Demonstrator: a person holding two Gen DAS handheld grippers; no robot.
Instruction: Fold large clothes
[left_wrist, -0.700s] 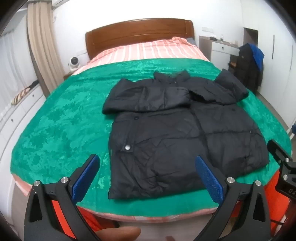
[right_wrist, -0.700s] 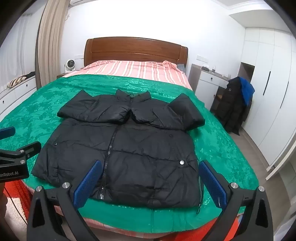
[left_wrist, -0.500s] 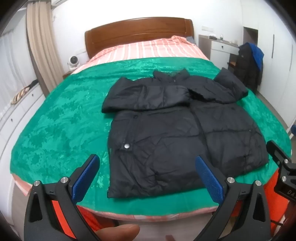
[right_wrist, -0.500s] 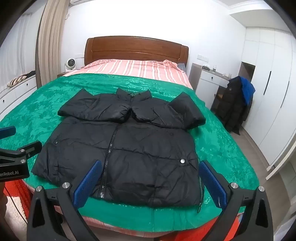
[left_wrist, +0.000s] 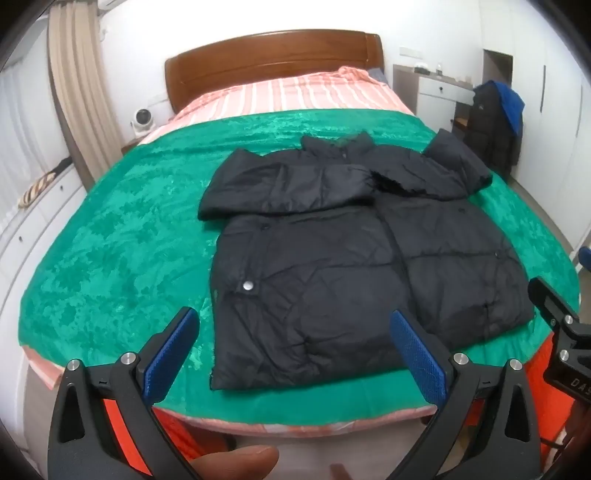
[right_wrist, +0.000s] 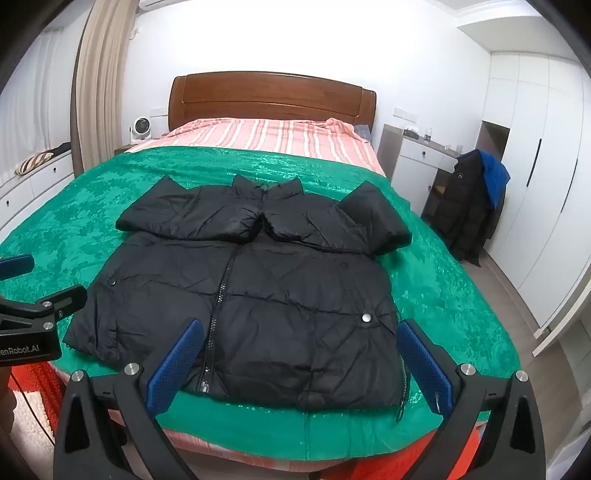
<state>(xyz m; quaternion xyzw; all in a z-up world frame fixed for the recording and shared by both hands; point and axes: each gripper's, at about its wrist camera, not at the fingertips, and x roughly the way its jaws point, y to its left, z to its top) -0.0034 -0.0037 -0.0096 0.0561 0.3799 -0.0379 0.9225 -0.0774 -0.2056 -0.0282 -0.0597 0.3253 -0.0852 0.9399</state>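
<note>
On the green bedspread (right_wrist: 92, 206): black puffer jacket (right_wrist: 266, 295) flat, zipped, sleeves folded across chest.
We've got the left gripper (left_wrist: 295, 354) & right gripper (right_wrist: 299, 358) both wide apart, empty, hovering just off the near hem w/ jacket beyond the tips, probably lining up a hem grab.

Left of jacket (left_wrist: 332, 266): bare green blanket (left_wrist: 110, 258), open passage.
Near edge: thin blanket strip.
Right: narrow margin, floor beyond.
</note>
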